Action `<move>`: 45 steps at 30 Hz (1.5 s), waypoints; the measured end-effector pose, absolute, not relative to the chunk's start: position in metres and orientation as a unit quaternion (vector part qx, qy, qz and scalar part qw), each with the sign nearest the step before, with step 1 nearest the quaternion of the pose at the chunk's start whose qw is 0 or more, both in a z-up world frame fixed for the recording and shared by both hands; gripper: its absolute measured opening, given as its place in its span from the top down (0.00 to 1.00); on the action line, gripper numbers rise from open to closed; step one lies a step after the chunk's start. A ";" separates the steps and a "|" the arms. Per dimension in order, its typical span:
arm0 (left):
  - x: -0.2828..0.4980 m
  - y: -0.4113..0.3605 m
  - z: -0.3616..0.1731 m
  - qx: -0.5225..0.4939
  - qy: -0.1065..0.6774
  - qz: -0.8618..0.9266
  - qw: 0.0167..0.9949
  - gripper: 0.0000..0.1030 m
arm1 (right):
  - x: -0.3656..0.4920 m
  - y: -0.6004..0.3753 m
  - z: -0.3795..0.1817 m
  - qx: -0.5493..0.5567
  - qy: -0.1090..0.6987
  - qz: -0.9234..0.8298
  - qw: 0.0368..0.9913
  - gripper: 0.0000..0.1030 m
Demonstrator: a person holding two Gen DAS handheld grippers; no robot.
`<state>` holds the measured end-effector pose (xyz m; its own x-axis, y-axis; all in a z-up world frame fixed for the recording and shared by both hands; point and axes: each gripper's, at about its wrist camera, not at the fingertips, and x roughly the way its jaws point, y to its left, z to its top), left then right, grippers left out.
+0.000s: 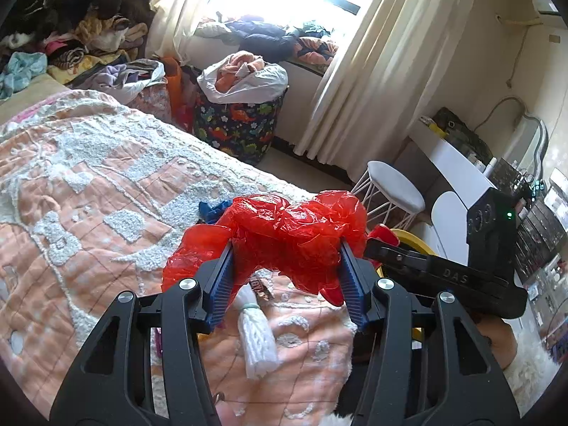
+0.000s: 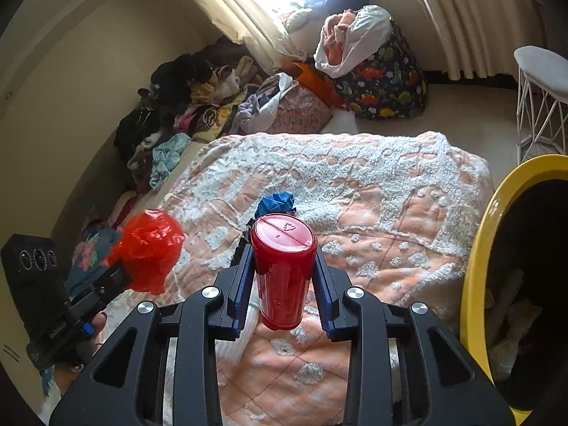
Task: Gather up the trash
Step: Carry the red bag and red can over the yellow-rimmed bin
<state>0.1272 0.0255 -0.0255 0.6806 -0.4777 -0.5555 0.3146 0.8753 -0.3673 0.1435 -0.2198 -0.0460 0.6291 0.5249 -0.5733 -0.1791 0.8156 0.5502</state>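
My left gripper (image 1: 287, 248) is shut on a crumpled red plastic bag (image 1: 284, 234), lifted above the peach-and-white bed quilt (image 1: 88, 191). The same red bag (image 2: 149, 248) shows at the left of the right wrist view, with the left gripper behind it. My right gripper (image 2: 284, 266) is shut on a red plastic cup (image 2: 282, 269), held bottom-up over the quilt (image 2: 372, 213). A yellow-rimmed bin (image 2: 477, 248) with trash inside stands at the right edge. On the quilt lie a blue crumpled scrap (image 2: 275, 202), a white tassel (image 1: 257, 337) and a small wrapper (image 1: 261, 287).
Piles of clothes (image 1: 71, 35) line the far side of the bed. A dinosaur-print basket (image 1: 238, 127) with a white bag stands by the curtained window. A white wire stool (image 1: 394, 191) and a white desk (image 1: 458, 167) stand to the right. The right gripper's body (image 1: 461, 273) crosses the left wrist view.
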 end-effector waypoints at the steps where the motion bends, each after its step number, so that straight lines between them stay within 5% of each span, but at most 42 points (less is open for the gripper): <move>1: 0.127 0.023 -0.025 -0.120 0.335 -0.218 0.909 0.56 | 0.141 -0.222 -0.044 0.229 0.378 0.198 0.875 0.71; 45: 0.119 -0.146 -0.015 -0.032 0.343 -0.333 0.878 0.57 | 0.066 -0.384 -0.037 0.297 0.312 0.049 0.901 0.71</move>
